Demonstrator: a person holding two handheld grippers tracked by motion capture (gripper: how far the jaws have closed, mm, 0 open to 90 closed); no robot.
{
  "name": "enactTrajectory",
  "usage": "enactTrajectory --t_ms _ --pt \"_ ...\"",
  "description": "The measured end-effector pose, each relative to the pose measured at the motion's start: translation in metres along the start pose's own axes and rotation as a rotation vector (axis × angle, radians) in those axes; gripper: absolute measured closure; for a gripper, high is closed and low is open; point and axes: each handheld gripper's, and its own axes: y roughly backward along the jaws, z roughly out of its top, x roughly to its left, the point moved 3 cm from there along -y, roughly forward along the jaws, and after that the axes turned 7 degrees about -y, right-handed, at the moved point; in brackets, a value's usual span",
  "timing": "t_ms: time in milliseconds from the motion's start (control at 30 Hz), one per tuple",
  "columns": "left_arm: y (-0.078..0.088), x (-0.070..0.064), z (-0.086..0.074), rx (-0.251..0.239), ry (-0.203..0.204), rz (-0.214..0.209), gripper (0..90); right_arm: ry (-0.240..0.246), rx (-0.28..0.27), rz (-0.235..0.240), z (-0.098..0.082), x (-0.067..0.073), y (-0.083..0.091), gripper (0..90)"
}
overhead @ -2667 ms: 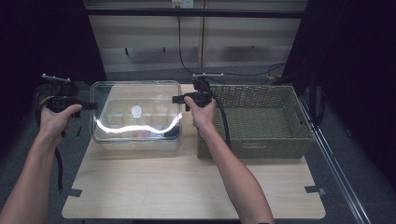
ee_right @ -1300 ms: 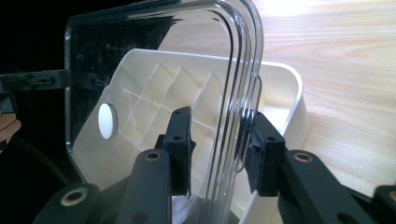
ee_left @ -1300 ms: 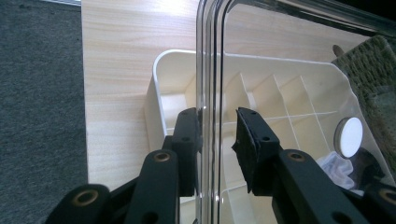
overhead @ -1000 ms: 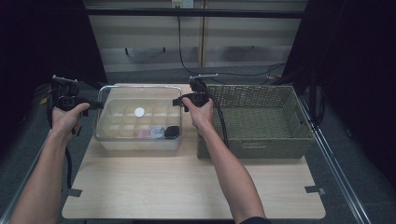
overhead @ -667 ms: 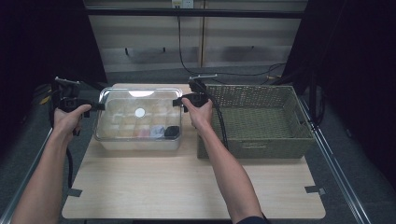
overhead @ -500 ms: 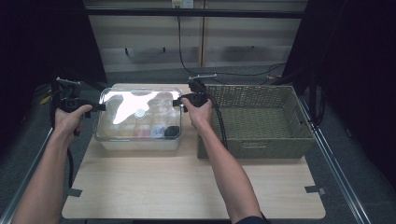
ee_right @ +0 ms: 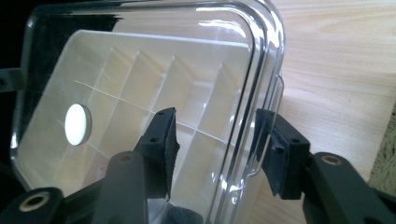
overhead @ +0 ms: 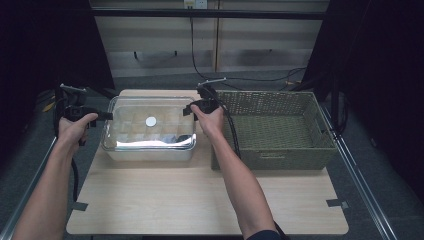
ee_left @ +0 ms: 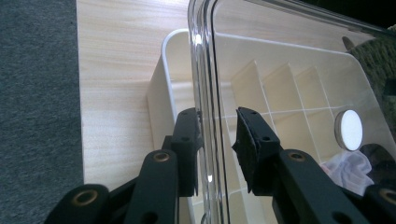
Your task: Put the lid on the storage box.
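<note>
A: Biggest container?
B: Wicker basket (overhead: pixel 280 131), right half of the high view on the table (overhead: pixel 200 200). Inside looks bare.
A: Next?
B: Clear lid (overhead: pixel 150 122), left of centre, over the divided box (overhead: pixel 150 150), w/ a white round knob (overhead: pixel 151 121) in its middle. Through the lid in the left gripper view: rows of compartments, white cloth (ee_left: pixel 348 165) lower right, something dark beside it, can't tell what.
A: Grippers?
B: Left gripper (ee_left: pixel 218 140) straddles the lid's edge; jaws just closed a bit, outer pad touching, inner pad w/ a gap, so no firm clamp. Right gripper (ee_right: pixel 215 144) at the opposite edge; jaws just widened, rim between them, pads clear of it.
</note>
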Motion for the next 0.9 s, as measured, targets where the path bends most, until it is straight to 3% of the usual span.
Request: enactTrajectory --t_ms 67,100,133,167,200,233,267,300,333,433,467,533,600,633,700,900 --pt "0.001 0.002 -0.001 -0.001 0.006 -0.01 70.7 0.005 0.004 -0.01 0.0 0.001 -0.001 48.0" --pt "0.001 0.003 0.0 -0.01 0.007 0.025 72.3 0.005 0.004 -0.009 0.0 0.002 -0.001 47.6" --pt "0.003 0.006 -0.001 -0.012 -0.005 0.043 81.3 0.0 0.006 -0.013 0.0 0.002 -0.002 48.0" --pt "0.004 0.007 -0.001 -0.017 0.003 0.01 88.5 0.003 0.014 -0.027 0.0 0.002 -0.003 47.8" --pt "0.003 0.005 -0.001 -0.035 -0.002 -0.079 86.5 -0.002 0.025 -0.022 0.0 0.002 -0.004 46.7" --pt "0.004 0.002 -0.001 -0.024 -0.019 -0.042 81.3 0.0 0.018 -0.034 0.0 0.002 -0.004 49.0" --pt "0.004 0.002 0.0 -0.005 -0.048 0.029 81.2 -0.003 0.006 -0.047 0.001 0.001 -0.004 48.7" --pt "0.002 0.001 0.0 0.017 -0.046 0.055 81.3 -0.004 0.01 -0.047 0.001 0.001 -0.004 47.4" --pt "0.002 0.001 -0.001 0.023 -0.032 0.018 80.8 -0.009 0.017 -0.05 0.002 0.0 -0.004 47.9" --pt "0.001 0.0 -0.002 0.004 -0.022 0.041 74.5 -0.007 0.016 -0.035 0.002 0.001 -0.004 48.5" --pt "0.001 0.002 -0.004 0.028 -0.042 0.041 74.0 -0.004 0.016 -0.039 0.002 0.002 -0.004 47.8" --pt "0.002 0.006 -0.006 0.03 -0.036 0.069 68.0 0.005 0.021 -0.057 0.001 0.002 -0.005 47.6" --pt "0.004 0.01 -0.008 0.015 -0.007 0.058 66.6 0.011 0.019 -0.08 0.0 0.002 -0.005 47.2" --pt "0.005 0.014 -0.01 0.029 -0.01 0.063 64.0 0.011 0.016 -0.074 0.0 0.002 -0.004 47.2" --pt "0.006 0.016 -0.013 0.018 0.021 0.049 63.1 0.003 0.016 -0.068 0.001 0.001 -0.004 48.4" --pt "0.007 0.017 -0.018 0.057 -0.008 0.027 59.9 0.008 0.02 -0.05 0.0 0.001 -0.003 49.5"
